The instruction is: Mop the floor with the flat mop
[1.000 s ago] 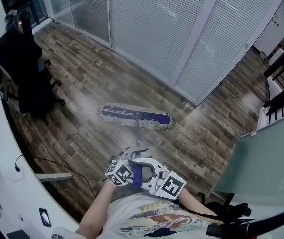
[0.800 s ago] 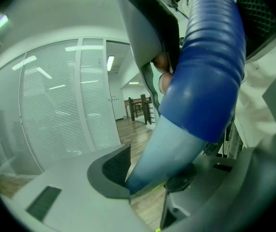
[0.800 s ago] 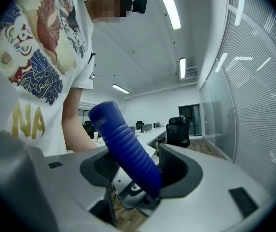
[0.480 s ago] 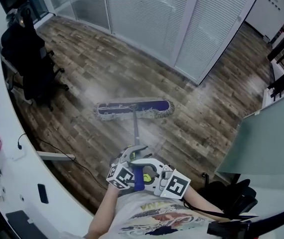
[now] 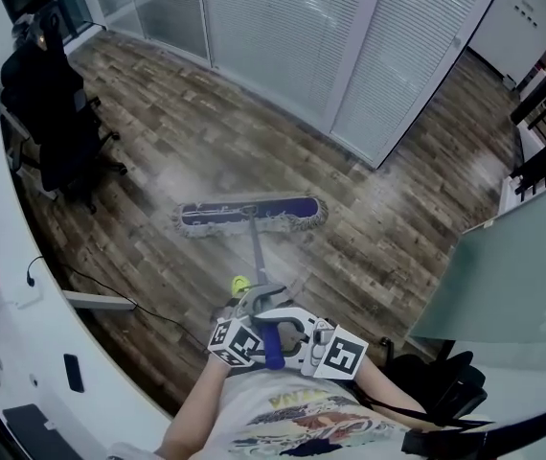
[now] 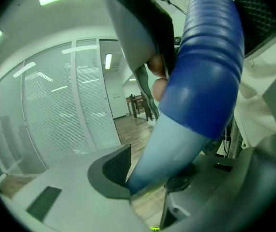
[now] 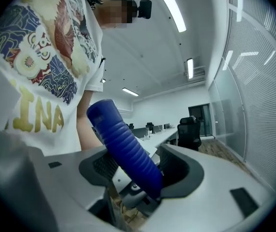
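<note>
The flat mop's blue-and-white head [image 5: 249, 216] lies on the wooden floor [image 5: 158, 142] ahead of me. Its pale pole [image 5: 257, 257] slants back to a ribbed blue grip [image 5: 271, 345] at my waist. My left gripper [image 5: 257, 300] is shut on the pole just below the grip, and the pole [image 6: 172, 149] fills the space between its jaws [image 6: 147, 182]. My right gripper [image 5: 290, 332] holds the blue grip [image 7: 128, 149], which crosses its jaws [image 7: 138, 178] at a slant. These jaws are opening slightly with the grip still between them.
A black office chair [image 5: 57, 123] stands at the far left beside a curved white desk [image 5: 5, 333]. A cable [image 5: 120, 305] trails on the floor by the desk. Glass walls with blinds [image 5: 283, 46] close off the far side. A grey partition [image 5: 512, 286] and another chair [image 5: 436, 391] stand at my right.
The mop head has slid left and back toward me and swung a little. Both grippers kept hold of the handle and moved with it.
</note>
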A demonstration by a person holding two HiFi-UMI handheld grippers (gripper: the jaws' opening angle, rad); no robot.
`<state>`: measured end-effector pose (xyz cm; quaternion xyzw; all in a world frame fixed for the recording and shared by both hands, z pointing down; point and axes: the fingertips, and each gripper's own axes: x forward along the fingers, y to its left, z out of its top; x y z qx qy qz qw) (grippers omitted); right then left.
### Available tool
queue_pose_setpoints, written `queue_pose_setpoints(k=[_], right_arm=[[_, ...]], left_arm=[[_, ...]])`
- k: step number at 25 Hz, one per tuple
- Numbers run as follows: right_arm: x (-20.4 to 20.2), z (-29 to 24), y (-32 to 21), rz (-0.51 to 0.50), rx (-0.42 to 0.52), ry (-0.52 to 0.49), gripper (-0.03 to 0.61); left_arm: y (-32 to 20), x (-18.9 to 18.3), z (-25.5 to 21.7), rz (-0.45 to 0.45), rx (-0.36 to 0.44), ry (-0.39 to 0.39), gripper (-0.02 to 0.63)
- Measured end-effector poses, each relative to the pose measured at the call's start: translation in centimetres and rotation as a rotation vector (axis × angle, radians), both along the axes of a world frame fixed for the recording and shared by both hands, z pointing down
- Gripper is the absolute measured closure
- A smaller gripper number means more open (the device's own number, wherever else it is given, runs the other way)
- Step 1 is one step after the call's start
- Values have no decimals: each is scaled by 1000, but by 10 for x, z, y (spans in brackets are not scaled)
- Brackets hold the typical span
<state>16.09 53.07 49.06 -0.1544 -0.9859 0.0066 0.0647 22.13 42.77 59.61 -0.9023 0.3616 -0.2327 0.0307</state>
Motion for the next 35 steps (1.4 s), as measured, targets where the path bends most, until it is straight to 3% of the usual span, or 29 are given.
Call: queue_pose_setpoints(k=[7,23,26,31,35], right_arm=[[-41,4,-64,14,-18,1,333],[-220,-26,-260,27,42,-56,333],[-236,-17,-277,23,38,-24,333],[-265,-37,-324,53,-4,-143,333],[-281,-41,-356,48,-15,-149,333]], left_arm=[[-64,-40,3,8,-11,24,495],[-258,-213,-24,-4,-9,85,492],[-276,-227,-18,-3,-9,89,492],[-323,-252,-20,-7,4,92,492],[-354,-266,-23,-7,-11,101,492]])
